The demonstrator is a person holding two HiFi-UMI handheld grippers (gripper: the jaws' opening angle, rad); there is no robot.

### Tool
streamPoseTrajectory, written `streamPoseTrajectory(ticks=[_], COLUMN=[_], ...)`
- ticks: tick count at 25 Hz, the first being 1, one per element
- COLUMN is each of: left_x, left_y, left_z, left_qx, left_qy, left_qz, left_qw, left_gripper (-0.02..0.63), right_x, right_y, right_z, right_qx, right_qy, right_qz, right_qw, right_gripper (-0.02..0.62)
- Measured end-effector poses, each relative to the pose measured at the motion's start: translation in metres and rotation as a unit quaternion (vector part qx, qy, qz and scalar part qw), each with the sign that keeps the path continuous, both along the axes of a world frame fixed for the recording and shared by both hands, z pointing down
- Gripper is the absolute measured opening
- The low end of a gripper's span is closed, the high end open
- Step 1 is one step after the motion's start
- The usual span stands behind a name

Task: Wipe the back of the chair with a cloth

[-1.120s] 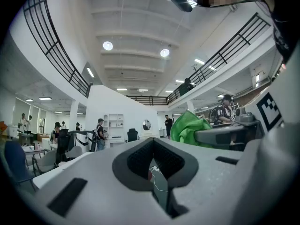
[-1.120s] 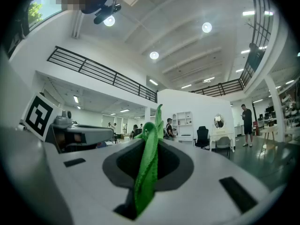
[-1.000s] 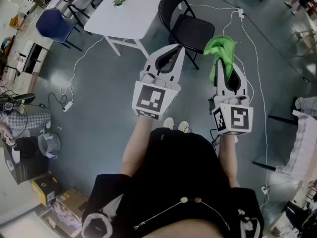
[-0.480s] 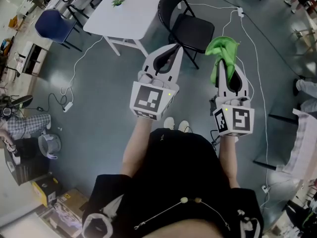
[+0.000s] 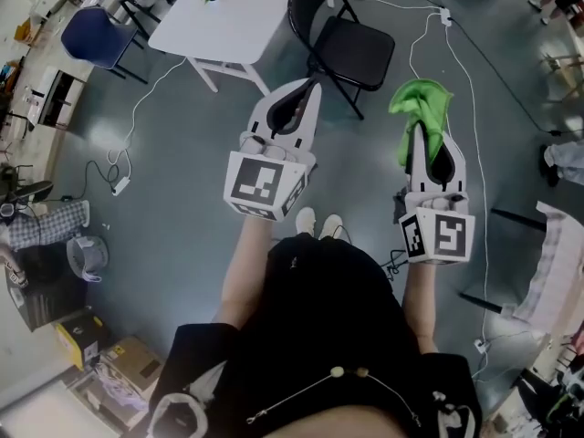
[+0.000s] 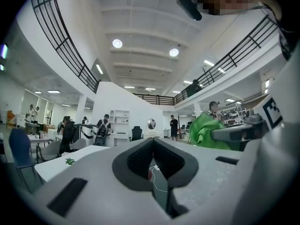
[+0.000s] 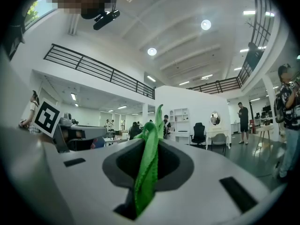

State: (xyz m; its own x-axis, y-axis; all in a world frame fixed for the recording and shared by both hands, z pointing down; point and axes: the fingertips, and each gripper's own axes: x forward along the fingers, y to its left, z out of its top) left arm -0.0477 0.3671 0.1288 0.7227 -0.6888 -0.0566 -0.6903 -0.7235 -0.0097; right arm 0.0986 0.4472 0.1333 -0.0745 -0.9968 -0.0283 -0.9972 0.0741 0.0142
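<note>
Head view: my left gripper [image 5: 310,85] and right gripper [image 5: 422,130] hang short of the black chair [image 5: 351,51]. The marker cube [image 5: 263,181] bears only black-and-white squares.

Left gripper view: jaws pressed together.

Right gripper view: jaws pinch the green cloth [image 7: 147,168].

This is a large open-plan office or lab hall. A grey polished floor [image 5: 182,181] is crossed by loose white power cables [image 5: 134,114]. A white rectangular table [image 5: 228,16] stands with a black folding chair [image 5: 345,42] and a blue padded chair [image 5: 94,36]. Round recessed ceiling lights [image 6: 117,43] shine above a black-railed mezzanine gallery [image 7: 93,68], and people stand about in the distance [image 6: 174,127].
</note>
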Motion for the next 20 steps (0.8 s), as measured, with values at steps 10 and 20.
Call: streamPoseTrajectory(ticks=[10,20], left_x=[0.006,0.013], left_y=[-0.008,-0.053], left_z=[0.002,0.009], left_qx=[0.005,0.004], left_qy=[-0.03,0.0], left_qz=[-0.029,-0.019], left_qw=[0.9991,0.9998], left_gripper=[0.006,0.006], right_x=[0.037,0.054], right_y=[-0.014,-0.045], right_z=[0.002,0.013], right_qx=[0.0,-0.007], right_qy=[-0.002,0.006], right_qz=[0.005,0.029], right_qw=[1.0,1.0], right_gripper=[0.048,0.048])
